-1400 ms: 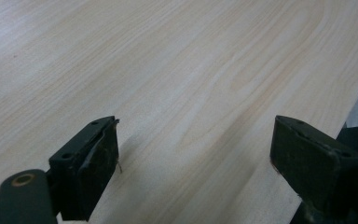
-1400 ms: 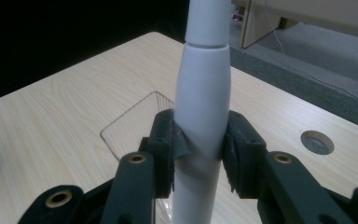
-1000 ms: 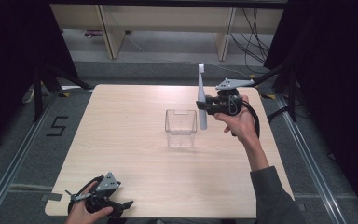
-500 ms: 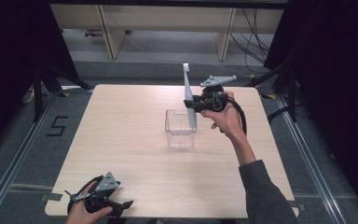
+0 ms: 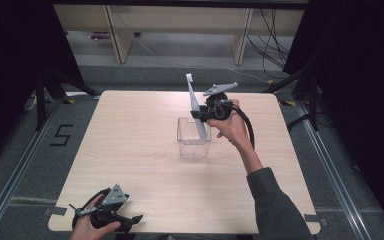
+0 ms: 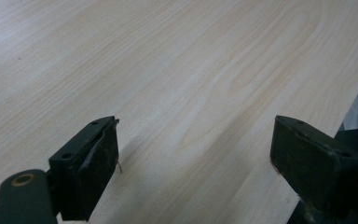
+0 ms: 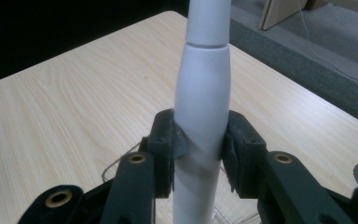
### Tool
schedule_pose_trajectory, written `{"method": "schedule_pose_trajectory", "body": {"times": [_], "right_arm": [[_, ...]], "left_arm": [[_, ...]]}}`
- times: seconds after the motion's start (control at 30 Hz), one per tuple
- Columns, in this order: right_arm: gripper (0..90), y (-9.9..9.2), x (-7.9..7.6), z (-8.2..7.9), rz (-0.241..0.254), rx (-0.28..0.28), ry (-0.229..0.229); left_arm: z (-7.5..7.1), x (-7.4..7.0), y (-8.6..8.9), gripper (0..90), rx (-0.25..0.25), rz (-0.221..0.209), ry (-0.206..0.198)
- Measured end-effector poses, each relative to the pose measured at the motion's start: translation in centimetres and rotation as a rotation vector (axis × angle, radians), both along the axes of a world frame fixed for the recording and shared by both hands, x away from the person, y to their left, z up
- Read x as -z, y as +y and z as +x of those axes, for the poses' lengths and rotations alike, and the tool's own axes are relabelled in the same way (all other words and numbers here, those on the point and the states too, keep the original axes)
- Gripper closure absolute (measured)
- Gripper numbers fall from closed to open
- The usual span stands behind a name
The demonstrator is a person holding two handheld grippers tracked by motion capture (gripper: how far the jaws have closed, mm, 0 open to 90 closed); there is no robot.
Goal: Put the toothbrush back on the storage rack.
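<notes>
A long white toothbrush [image 5: 192, 97] leans with its small head up and to the left. Its lower end dips into a clear plastic box [image 5: 194, 145] at the middle of the wooden table [image 5: 130, 130]. My right gripper [image 5: 200, 114] is shut on the toothbrush's thick handle [image 7: 203, 93], just above the box's far right rim; in the right gripper view both jaws press its sides. My left gripper [image 5: 132, 223] rests at the table's front left edge. Its jaws stand wide open over bare wood [image 6: 196, 154], with nothing between them.
Behind the table stand wooden shelf units [image 5: 180, 30], with cables on the floor at the back right. Black stand legs [image 5: 45, 85] flank the table. A "5" mark [image 5: 60, 135] is on the floor to the left.
My right gripper has carried the toothbrush left from the table's right side to the box and lowered its bottom end into it. The left gripper has stayed put.
</notes>
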State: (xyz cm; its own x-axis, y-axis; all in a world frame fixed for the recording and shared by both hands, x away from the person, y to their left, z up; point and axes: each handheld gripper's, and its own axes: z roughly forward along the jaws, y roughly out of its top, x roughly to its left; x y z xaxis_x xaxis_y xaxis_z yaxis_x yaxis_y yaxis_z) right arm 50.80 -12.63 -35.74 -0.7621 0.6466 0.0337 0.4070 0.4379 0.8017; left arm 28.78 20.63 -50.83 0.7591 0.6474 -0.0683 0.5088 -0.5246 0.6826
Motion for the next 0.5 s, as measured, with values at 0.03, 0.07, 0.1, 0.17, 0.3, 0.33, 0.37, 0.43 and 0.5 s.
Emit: {"method": "schedule_pose_trajectory", "body": {"times": [0.03, 0.07, 0.1, 0.17, 0.3, 0.33, 0.37, 0.43, 0.5], "right_arm": [[67.1, 0.2, 0.2, 0.1, 0.01, 0.004, -0.011], [67.1, 0.1, 0.2, 0.1, -0.005, -0.001, 0.003], [67.1, 0.1, 0.3, 0.2, -0.016, -0.004, -0.009], [67.1, 0.2, 0.5, 0.3, -0.022, -0.006, -0.005], [67.1, 0.4, 1.2, 0.4, -0.024, 0.0, 0.0], [67.1, 0.4, 1.2, 0.4, -0.024, 0.0, 0.0], [67.1, 0.4, 1.5, 0.4, -0.034, -0.004, 0.029], [67.1, 0.5, 1.7, 0.5, -0.039, -0.008, 0.011], [67.1, 0.8, 2.0, 0.4, -0.046, 0.002, 0.042]], "left_arm": [[0.0, 0.0, 0.0, 14.9, -0.001, 0.0, 0.002], [0.0, 0.0, 0.0, 14.9, 0.002, 0.002, 0.002], [0.0, 0.0, 0.0, 14.9, 0.002, 0.002, 0.002], [0.0, 0.0, 0.0, 14.9, 0.0, 0.0, 0.0], [0.0, 0.0, 0.0, 14.9, -0.001, 0.001, 0.0], [0.0, 0.0, 0.0, 14.9, -0.001, 0.001, 0.0], [0.0, 0.0, 0.0, 14.9, 0.001, 0.003, 0.001], [0.0, 0.0, 0.0, 14.9, 0.004, 0.002, 0.003], [0.0, 0.0, 0.1, 14.9, 0.003, 0.002, 0.002]]}}
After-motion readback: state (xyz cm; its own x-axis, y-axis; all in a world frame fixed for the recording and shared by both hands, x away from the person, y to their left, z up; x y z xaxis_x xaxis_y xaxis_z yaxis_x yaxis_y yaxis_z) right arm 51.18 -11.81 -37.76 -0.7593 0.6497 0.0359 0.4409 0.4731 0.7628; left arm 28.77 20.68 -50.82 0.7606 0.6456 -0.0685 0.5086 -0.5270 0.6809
